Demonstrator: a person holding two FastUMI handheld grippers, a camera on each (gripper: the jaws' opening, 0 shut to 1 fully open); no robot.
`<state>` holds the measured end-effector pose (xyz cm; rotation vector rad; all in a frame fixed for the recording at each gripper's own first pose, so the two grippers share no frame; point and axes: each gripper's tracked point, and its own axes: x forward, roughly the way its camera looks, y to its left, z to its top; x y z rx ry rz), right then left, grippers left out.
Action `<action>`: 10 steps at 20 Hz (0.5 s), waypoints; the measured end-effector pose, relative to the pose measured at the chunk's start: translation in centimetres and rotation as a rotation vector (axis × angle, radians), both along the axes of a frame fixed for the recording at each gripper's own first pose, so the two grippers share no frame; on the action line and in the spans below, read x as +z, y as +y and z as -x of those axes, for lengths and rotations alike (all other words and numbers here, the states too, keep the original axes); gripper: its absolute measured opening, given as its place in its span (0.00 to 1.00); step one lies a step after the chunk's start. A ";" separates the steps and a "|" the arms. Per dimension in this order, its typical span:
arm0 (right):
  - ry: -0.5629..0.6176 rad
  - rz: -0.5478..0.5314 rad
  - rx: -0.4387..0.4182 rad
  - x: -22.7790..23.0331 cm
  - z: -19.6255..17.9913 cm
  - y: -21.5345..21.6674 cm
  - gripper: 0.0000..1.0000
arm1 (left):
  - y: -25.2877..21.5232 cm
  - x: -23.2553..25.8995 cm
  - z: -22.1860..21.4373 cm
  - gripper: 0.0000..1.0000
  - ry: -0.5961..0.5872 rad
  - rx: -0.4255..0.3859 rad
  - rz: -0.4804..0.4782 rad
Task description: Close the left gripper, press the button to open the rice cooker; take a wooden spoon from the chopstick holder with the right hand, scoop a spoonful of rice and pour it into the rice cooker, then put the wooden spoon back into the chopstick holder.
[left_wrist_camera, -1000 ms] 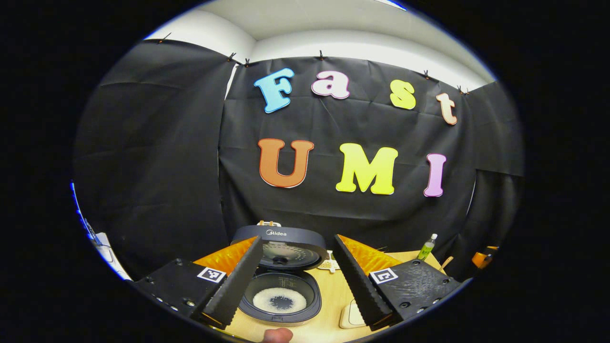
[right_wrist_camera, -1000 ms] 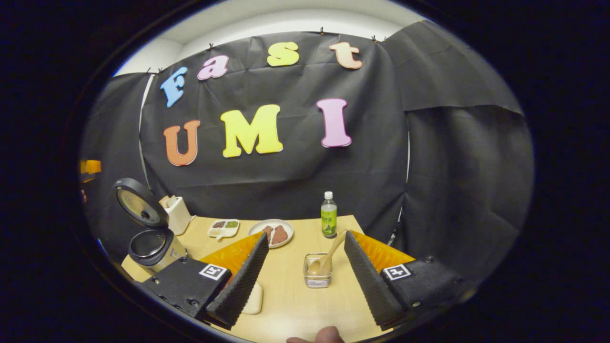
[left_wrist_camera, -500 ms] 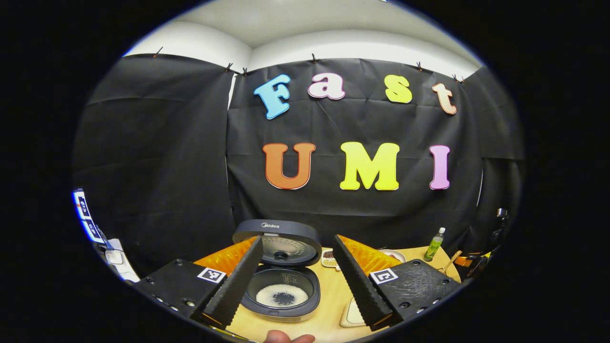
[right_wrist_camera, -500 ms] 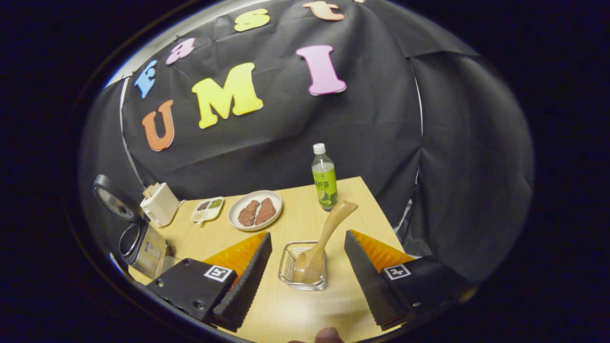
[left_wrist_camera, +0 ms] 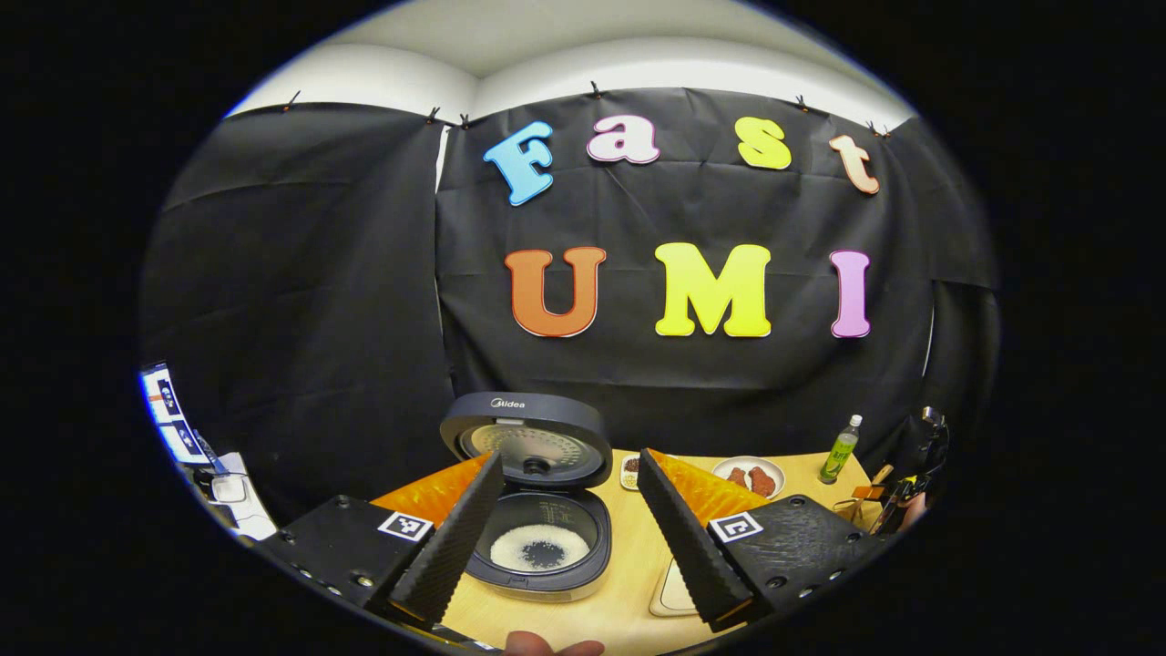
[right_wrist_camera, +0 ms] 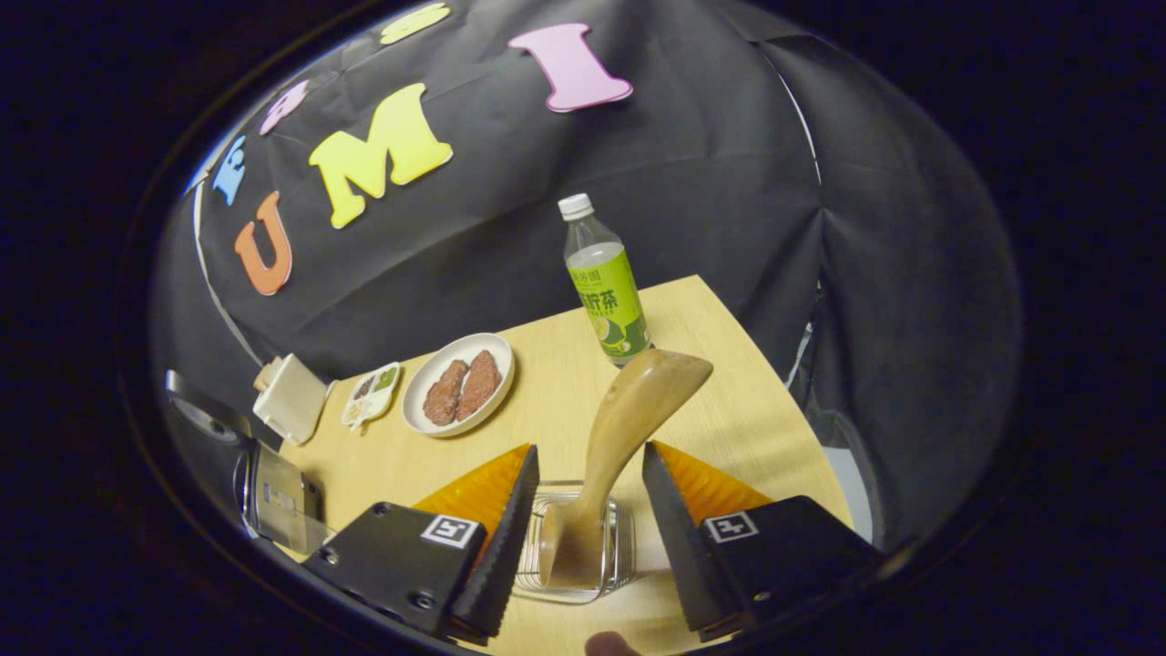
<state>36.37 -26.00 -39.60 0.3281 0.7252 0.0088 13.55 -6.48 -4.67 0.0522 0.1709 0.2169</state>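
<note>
The dark rice cooker (left_wrist_camera: 537, 556) stands open, its lid (left_wrist_camera: 526, 440) upright and a ring of rice in the pot. My left gripper (left_wrist_camera: 569, 458) hovers in front of it, open and holding nothing. In the right gripper view the wooden spoon (right_wrist_camera: 638, 405) stands bowl-down in the clear chopstick holder (right_wrist_camera: 619, 558), handle leaning up and to the right. My right gripper (right_wrist_camera: 590, 451) is open with one finger on each side of the handle, neither pressing on it. The cooker (right_wrist_camera: 278, 497) sits at the far left. Far right in the left gripper view, the right gripper (left_wrist_camera: 915, 478) is small.
A green drink bottle (right_wrist_camera: 603, 282) stands behind the spoon near the table's far edge. A white plate (right_wrist_camera: 419, 410) with meat, a small divided dish (right_wrist_camera: 372, 396) and a white box (right_wrist_camera: 291, 410) lie toward the cooker. A pale pad (left_wrist_camera: 672, 594) lies right of the cooker.
My right gripper has come down and forward onto the holder, so the spoon handle now stands between its fingers, and the gap looks narrower. The left gripper drew back slightly; the cooker stays open.
</note>
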 end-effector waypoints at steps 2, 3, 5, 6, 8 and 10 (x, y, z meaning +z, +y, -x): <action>0.022 -0.021 -0.001 -0.5 0.1 0.0 0.65 | -0.2 -0.5 0.0 0.95 0.017 0.004 0.009; 0.027 -0.032 -0.011 -0.5 0.1 0.0 0.56 | -0.3 -0.4 0.2 0.95 0.016 0.007 0.013; 0.029 -0.055 -0.012 0.0 0.5 0.3 0.29 | 0.1 -0.1 0.5 0.95 0.011 0.019 0.015; 0.033 -0.066 -0.005 0.0 0.8 0.6 0.22 | 0.4 -0.1 0.6 0.95 0.009 0.028 0.014; 0.039 -0.065 -0.013 0.5 1.1 0.8 0.17 | 1.0 -0.5 1.3 0.95 0.020 0.046 0.024; 0.014 -0.061 -0.024 1.9 1.2 0.8 0.13 | 1.4 -0.2 2.1 0.95 0.012 0.060 0.032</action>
